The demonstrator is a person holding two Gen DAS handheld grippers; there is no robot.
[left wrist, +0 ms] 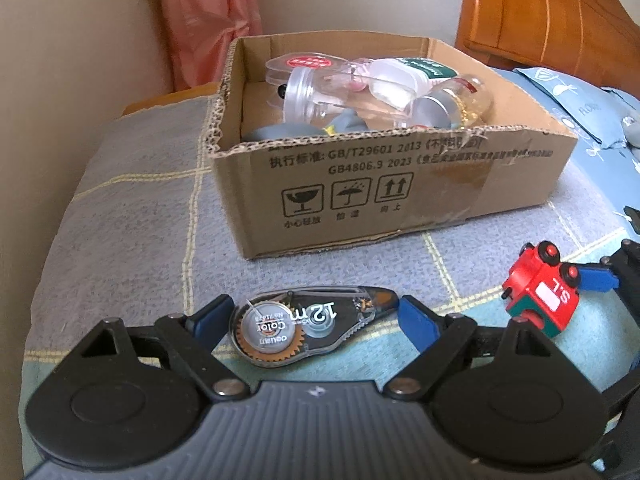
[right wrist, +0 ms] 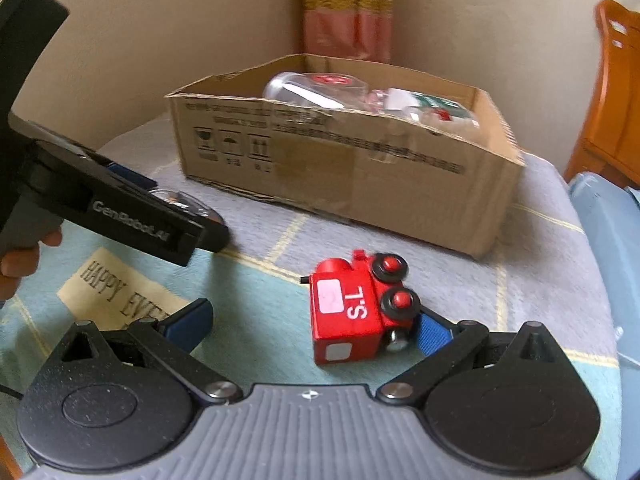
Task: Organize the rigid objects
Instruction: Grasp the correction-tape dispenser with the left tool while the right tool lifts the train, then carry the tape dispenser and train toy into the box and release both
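A clear correction tape dispenser lies on the checked blanket, and my left gripper is shut on it, one blue pad at each end. From the right wrist view the left gripper is at the left, with the dispenser's clear shell showing past it. A red toy train lies on its side between the wide-apart fingers of my open right gripper, close against the right pad and far from the left pad. The train also lies right of the left gripper.
An open cardboard box stands just beyond both grippers, holding clear jars and other items. A blue patterned pillow lies to its right. Orange wooden furniture and a pink curtain are behind. A hand holds the left gripper.
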